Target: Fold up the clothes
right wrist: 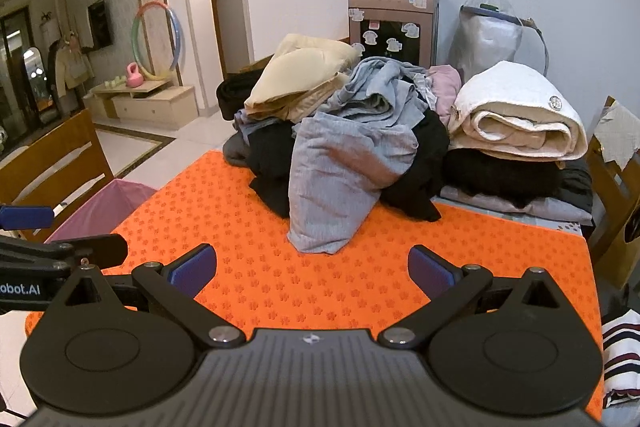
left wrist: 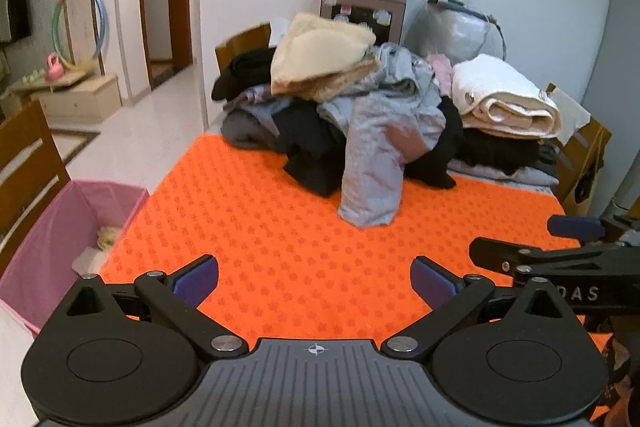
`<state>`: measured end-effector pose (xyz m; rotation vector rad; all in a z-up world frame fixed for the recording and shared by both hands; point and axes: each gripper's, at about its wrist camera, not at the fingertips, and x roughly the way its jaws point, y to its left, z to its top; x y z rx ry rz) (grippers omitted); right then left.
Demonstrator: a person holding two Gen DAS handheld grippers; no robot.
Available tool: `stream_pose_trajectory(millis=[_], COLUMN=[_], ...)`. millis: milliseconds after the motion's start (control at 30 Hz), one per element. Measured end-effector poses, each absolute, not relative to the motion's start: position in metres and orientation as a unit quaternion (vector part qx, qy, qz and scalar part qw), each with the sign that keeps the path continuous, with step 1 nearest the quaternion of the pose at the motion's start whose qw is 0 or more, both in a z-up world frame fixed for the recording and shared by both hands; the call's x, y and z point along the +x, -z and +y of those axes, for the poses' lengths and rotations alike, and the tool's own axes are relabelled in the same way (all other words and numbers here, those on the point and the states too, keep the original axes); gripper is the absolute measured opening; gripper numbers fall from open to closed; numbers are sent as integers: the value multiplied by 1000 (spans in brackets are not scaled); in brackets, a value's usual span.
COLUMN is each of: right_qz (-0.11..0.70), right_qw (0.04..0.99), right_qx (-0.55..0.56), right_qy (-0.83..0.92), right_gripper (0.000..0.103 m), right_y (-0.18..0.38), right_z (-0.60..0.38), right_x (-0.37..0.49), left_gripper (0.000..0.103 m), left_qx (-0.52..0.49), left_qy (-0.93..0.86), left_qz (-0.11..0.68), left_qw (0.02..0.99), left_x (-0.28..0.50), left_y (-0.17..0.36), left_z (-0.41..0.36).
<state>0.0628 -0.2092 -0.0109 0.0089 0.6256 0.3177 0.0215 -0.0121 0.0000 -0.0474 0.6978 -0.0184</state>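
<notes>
- Both grippers hover side by side above the near end of the orange mat (left wrist: pixel 260 227), the left gripper (left wrist: pixel 315 283) and the right gripper (right wrist: pixel 312 273) each spread wide, holding nothing.
- Straight ahead, a grey garment (right wrist: pixel 336 179) spills lengthwise toward them off the clothes pile (right wrist: pixel 360 115); the right looks slightly nearer.
- Off the left edge, a pink bin (left wrist: pixel 60 239) holds something pale, crumpled.

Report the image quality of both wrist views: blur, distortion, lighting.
Left wrist view: slight motion blur over the clothes pile, strong fisheye bending of the door frames, dark vignette in the top right corner. Right wrist view: sharper, with the same barrel distortion and dark corners. Both show even indoor light, a saturated orange mat and no harsh glare.
</notes>
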Motion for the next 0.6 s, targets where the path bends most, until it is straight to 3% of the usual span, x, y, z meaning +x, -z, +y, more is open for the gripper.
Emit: stream_pose_trajectory(millis=[600], right_qz=[314], right_qw=[936], right_qx=[-11], right_qy=[-157], right_gripper=[103], right_y=[12], right_z=[-198], right_x=[63], left_gripper=[102], left_qx=[12], left_qy=[-20], left_qz=[323], left_qw=[946], left_x=[21], left_y=[-7], left_z=[-10])
